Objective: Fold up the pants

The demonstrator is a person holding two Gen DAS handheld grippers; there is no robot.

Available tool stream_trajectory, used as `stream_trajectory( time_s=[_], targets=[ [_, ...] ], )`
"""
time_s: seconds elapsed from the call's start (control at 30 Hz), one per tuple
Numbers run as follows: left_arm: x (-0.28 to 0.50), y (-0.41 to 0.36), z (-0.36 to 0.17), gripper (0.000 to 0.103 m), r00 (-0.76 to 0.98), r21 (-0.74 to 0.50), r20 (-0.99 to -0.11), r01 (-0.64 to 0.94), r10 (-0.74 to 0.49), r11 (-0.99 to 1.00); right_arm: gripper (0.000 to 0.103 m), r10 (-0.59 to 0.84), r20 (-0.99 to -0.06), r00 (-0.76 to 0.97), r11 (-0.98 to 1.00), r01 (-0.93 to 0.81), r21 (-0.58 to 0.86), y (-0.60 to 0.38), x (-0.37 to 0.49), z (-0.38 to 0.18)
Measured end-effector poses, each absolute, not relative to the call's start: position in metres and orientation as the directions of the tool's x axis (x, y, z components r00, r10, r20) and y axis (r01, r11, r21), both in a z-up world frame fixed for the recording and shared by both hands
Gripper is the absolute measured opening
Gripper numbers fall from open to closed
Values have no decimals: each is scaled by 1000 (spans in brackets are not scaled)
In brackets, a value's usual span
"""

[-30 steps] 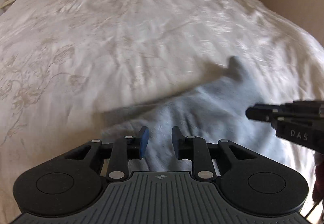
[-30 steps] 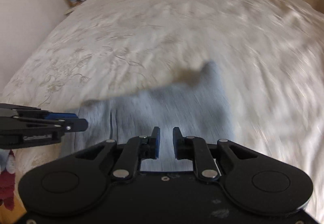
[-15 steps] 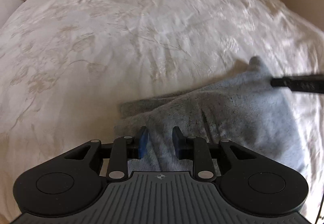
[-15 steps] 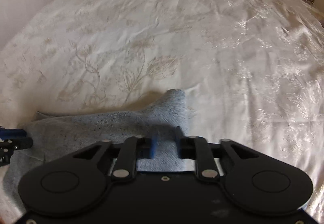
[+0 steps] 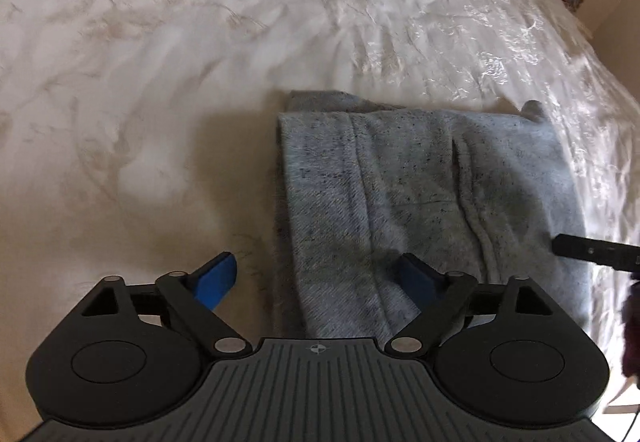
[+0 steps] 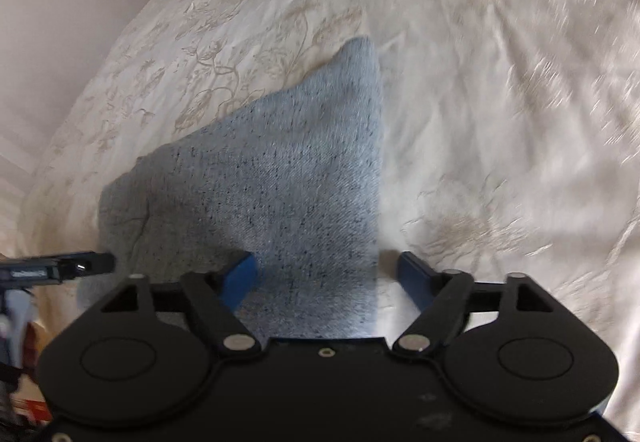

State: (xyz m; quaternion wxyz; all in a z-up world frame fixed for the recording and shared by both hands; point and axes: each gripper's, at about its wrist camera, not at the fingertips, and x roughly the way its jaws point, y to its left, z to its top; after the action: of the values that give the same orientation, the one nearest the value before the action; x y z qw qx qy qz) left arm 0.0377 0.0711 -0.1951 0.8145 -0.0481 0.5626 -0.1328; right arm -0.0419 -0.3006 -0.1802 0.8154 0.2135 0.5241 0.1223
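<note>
My left gripper (image 5: 320, 278) and right gripper (image 6: 326, 274) are opening, jaws wide, clamping nothing. The speckled grey knit pants (image 5: 420, 194) lie folded, lower centre, on the glossy embroidered cream bedspread (image 5: 160, 62).

I see a wide bed (image 5: 200, 82) covered with a cream bedspread (image 6: 500, 102); it has a pale floral embroidery and a satin shine, and it is a little wrinkled. Directly on it lie the grey speckled pants (image 5: 420, 182), folded into a compact, nearly rectangular bundle with several layers. In my right wrist view, one corner of the pants points away, toward the far side of the bed.
</note>
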Motion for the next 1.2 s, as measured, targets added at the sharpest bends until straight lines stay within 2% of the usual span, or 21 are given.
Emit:
stream_trajectory(
  time_s=[0.13, 0.2, 0.27, 0.4, 0.5, 0.53, 0.57, 0.6, 0.63, 0.67, 0.7, 0.8, 1.03, 1.2],
  targets=[
    [57, 62, -213, 97, 274, -326, -892, 161, -360, 931, 92, 482, -779, 400, 850, 1, 527, -297, -26, -192],
    [62, 54, -217, 102, 265, -334, -889, 187, -374, 924, 96, 508, -770, 387, 841, -28, 540, -293, -19, -194],
    [68, 48, -222, 103, 267, -331, -887, 203, -377, 922, 102, 523, -767, 371, 838, -60, 542, -285, -12, -196],
    [70, 50, -224, 102, 268, -365, -878, 160, -397, 917, 103, 527, -772, 356, 843, -100, 529, -270, -3, -201],
    [69, 54, -224, 102, 262, -385, -874, 139, -409, 912, 103, 534, -763, 364, 831, -59, 554, -272, -1, -202],
    [69, 54, -223, 101, 258, -391, -874, 130, -412, 911, 91, 533, -764, 365, 829, -44, 558, -273, -1, -200],
    [69, 54, -221, 96, 259, -393, -874, 121, -412, 911, 77, 521, -770, 369, 835, -32, 549, -274, -1, -197],
    [70, 52, -219, 79, 266, -390, -874, 117, -407, 913, 47, 508, -777, 372, 842, -23, 540, -276, -2, -193],
    [68, 50, -215, 71, 280, -381, -873, 116, -398, 917, 28, 506, -775, 378, 841, -17, 541, -278, -4, -188],
    [65, 48, -209, 58, 295, -371, -873, 116, -389, 921, 23, 501, -773, 389, 843, -17, 538, -278, -6, -180],
    [66, 44, -206, 45, 306, -363, -872, 119, -382, 924, 22, 488, -777, 398, 852, -22, 524, -276, -8, -172],
    [55, 40, -187, 36, 348, -336, -863, 145, -366, 931, 19, 456, -778, 431, 877, -72, 475, -261, -17, -143],
    [58, 63, -133, 35, 461, -331, -802, 188, -381, 925, 19, 439, -742, 507, 895, -171, 412, -211, -11, -75],
    [96, 115, -99, 35, 545, -314, -764, 155, -346, 937, 19, 500, -682, 535, 863, -236, 447, -172, 44, -49]
  ],
)
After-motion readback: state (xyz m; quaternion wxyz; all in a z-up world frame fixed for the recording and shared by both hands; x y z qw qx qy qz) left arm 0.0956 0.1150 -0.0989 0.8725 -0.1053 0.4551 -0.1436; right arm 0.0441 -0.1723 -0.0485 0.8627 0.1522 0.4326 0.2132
